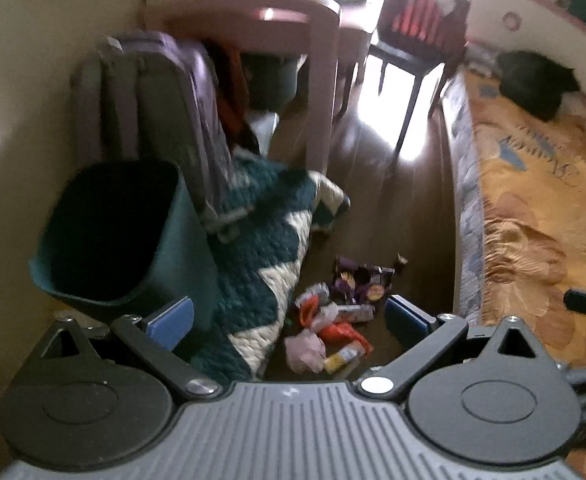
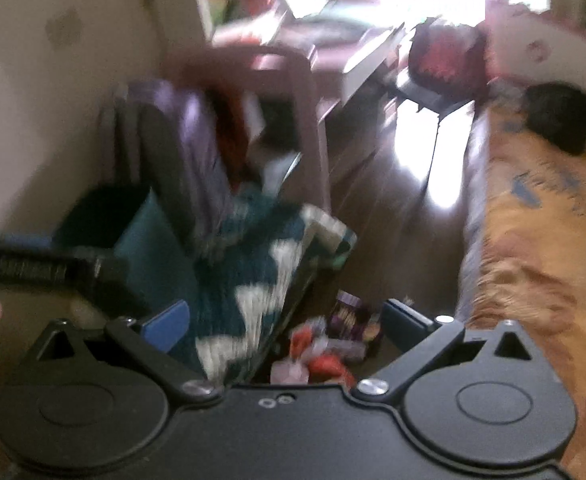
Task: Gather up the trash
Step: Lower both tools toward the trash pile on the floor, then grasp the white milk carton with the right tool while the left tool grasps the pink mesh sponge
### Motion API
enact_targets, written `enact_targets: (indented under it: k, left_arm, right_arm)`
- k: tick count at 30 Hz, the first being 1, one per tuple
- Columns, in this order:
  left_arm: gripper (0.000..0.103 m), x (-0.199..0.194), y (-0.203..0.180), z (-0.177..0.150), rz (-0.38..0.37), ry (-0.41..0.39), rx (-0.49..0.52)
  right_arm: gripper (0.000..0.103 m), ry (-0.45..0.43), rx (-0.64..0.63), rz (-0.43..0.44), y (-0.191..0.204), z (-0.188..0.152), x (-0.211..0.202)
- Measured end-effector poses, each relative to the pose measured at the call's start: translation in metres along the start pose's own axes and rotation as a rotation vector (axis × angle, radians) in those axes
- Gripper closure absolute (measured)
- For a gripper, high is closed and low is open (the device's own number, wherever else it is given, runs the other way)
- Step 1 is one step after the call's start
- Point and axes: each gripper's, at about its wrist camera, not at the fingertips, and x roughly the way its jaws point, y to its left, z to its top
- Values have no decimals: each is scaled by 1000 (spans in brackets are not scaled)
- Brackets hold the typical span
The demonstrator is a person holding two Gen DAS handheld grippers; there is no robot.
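The left tongs [image 1: 289,316] are standing wide apart and gripping nothing, hanging above the floor with their blue pads [image 1: 173,320] framing the lower middle of the frame. Between them a trash pile [image 1: 333,320] is lying on the brown floor [image 1: 393,208]: a purple wrapper [image 1: 363,282], red and orange scraps, a pale crumpled piece and a yellow packet. A dark green bin [image 1: 121,236] is sitting at the left of the frame against the wall, just beside a teal and white blanket [image 1: 269,240]. A bed [image 1: 533,216] is filling the right side. In the blurred right wrist view, the right tongs [image 2: 285,324] are also standing apart and empty, with the pile showing at lower centre.
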Motion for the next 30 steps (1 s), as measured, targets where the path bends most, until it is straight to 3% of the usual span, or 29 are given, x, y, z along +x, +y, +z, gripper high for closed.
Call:
enact_targets:
  k: [5,11,17,22,26,28,30]
  left_arm:
    - [1,78,-24,-5,1,97,43]
    - [1,204,-54,-36,-46,185,205]
    - [2,346,-84,-95,12,249,311]
    - [5,454,-99,-151,46,327,314]
    - [8,524,-97,-184,107,382,260]
    - [18,551,-94,-195,140,411,220]
    - [21,576,-95,-201,163,416,204]
  right_arm:
    - [1,121,-51,30,-39,-19,73]
    - [12,255,-24,6,-68,-79,181]
    - [15,358,161,-88,-114,-161,293]
    - [22,437,311,-172,-159,-232,384]
    - [26,505,347,-177,-184,-277,446]
    - [27,521,390,-179,-194,-292,471]
    - [31,522,448,-174,-205,-306,494]
